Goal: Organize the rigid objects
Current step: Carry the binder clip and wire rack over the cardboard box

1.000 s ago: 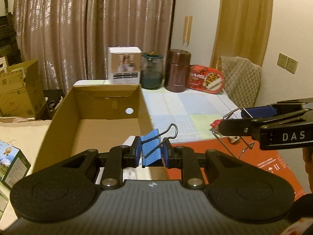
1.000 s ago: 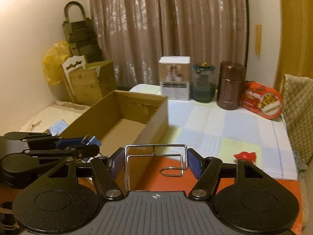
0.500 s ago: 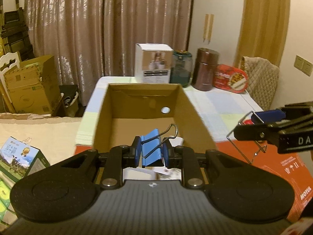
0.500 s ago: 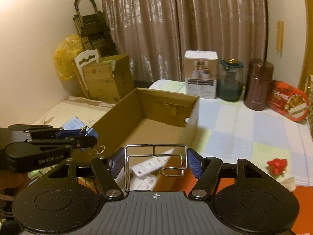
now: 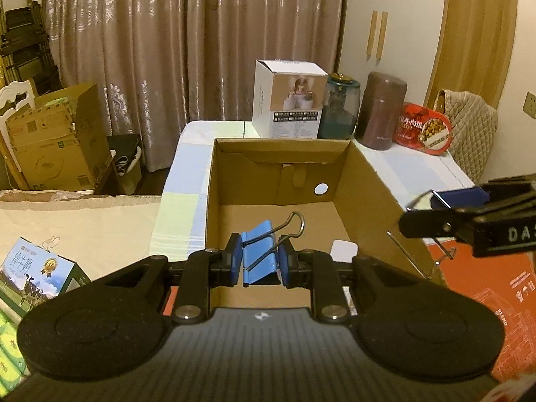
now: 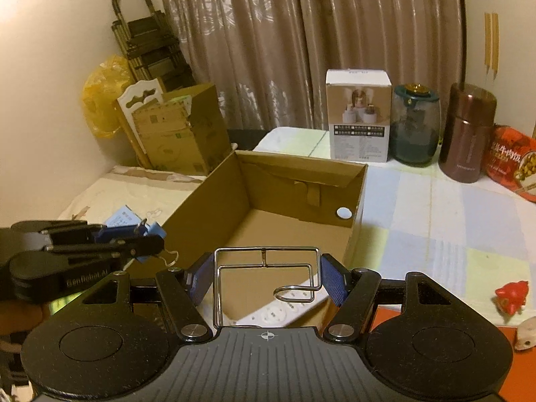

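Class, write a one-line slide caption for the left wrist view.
Left gripper clamps a blue binder clip above an open cardboard box.

Desk [image 6: 435, 221] under a pale checked cloth
Open cardboard box [image 6: 358, 201] near left; white carton [image 6: 358, 117], two jars far.

Blue binder clip [image 5: 259, 256] held above open cardboard box [image 5: 365, 181], wire rack [image 6: 266, 278] too

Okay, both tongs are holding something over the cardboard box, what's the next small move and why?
Probably lower the left tongs a little and release. They are shut on the blue binder clip above the open cardboard box. The right tongs grip a wire rack and can follow.
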